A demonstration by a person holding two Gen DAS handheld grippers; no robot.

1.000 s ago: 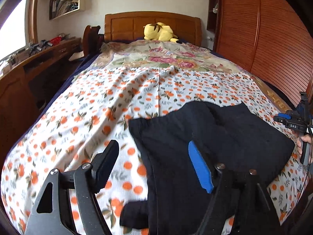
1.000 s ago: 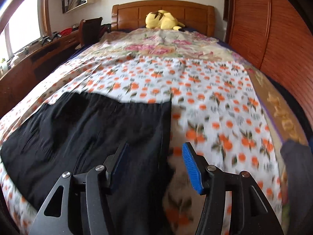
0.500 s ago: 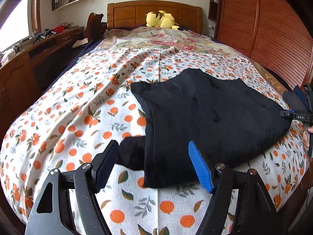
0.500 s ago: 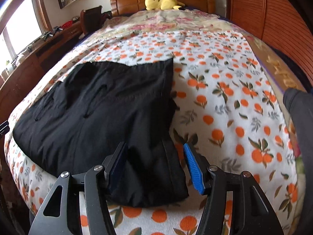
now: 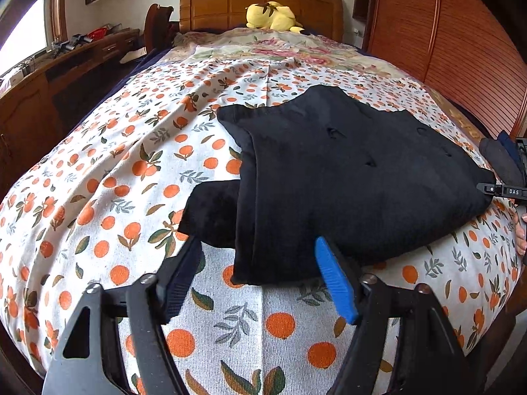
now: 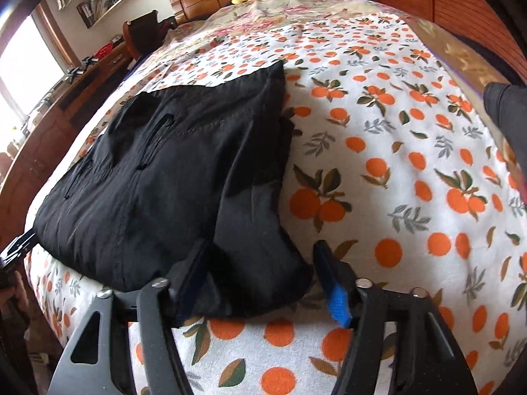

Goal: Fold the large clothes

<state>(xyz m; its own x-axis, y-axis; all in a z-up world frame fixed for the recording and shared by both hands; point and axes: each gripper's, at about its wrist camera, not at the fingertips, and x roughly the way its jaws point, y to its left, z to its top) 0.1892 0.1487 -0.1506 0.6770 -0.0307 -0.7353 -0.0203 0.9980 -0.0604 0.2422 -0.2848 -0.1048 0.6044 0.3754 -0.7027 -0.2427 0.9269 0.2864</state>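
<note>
A black garment [image 5: 346, 171] lies folded flat across the foot of the bed, on the orange-print sheet [image 5: 108, 177]; it also shows in the right wrist view [image 6: 184, 177]. A small black flap [image 5: 210, 210] sticks out from under its left side. My left gripper [image 5: 260, 283] is open, its jaws straddling the garment's near left corner. My right gripper [image 6: 263, 276] is open, its jaws on either side of the garment's near right corner. Neither holds cloth. The right gripper's body shows at the right edge of the left wrist view [image 5: 507, 191].
A yellow plush toy [image 5: 273, 16] lies by the wooden headboard [image 5: 230, 3]. A wooden desk [image 5: 66, 62] runs along the left of the bed. A slatted wooden wardrobe [image 5: 461, 39] stands on the right. A dark cloth [image 6: 507, 112] lies at the bed's right edge.
Both grippers have drawn back toward the foot of the bed and lowered. The garment's near corners now sit between their open jaws. The garment lies flat and has not moved.
</note>
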